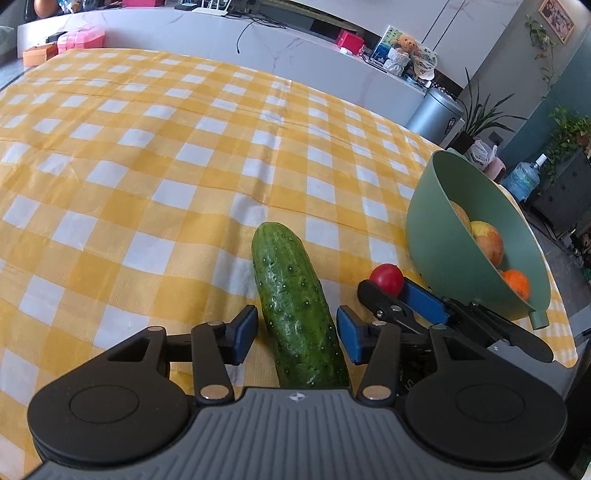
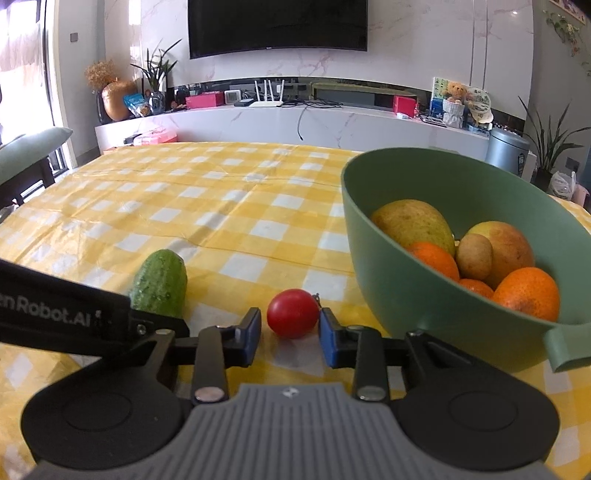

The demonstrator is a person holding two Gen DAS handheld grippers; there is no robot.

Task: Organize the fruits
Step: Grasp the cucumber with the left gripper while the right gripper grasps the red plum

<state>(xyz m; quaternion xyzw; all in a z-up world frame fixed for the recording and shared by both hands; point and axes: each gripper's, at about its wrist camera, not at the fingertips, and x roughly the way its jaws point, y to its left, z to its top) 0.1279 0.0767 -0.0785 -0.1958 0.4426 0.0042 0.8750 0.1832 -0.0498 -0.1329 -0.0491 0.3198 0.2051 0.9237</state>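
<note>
Straddling the cucumber (image 1: 295,302) on the desk (image 1: 147,166) with the left tongs (image 1: 295,334) apart, not pinching. Bracketing the tomato (image 2: 293,313) with the right tongs (image 2: 290,334), pads narrow yet unclamped, beside the green bowl (image 2: 388,280). Risking the round tomato squirting forward if pinched off-centre. Reading "Robot.AI" on the neighbouring tool.

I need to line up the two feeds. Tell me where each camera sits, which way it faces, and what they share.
Left wrist: rides the left gripper, facing down across the yellow checked tablecloth; open blue pads flank the bumpy green cucumber; right gripper enters.
Right wrist: rides the right gripper, facing the wall television; its pads bracket the small red tomato.
Shared: cucumber, tomato, green plastic bowl.
</note>
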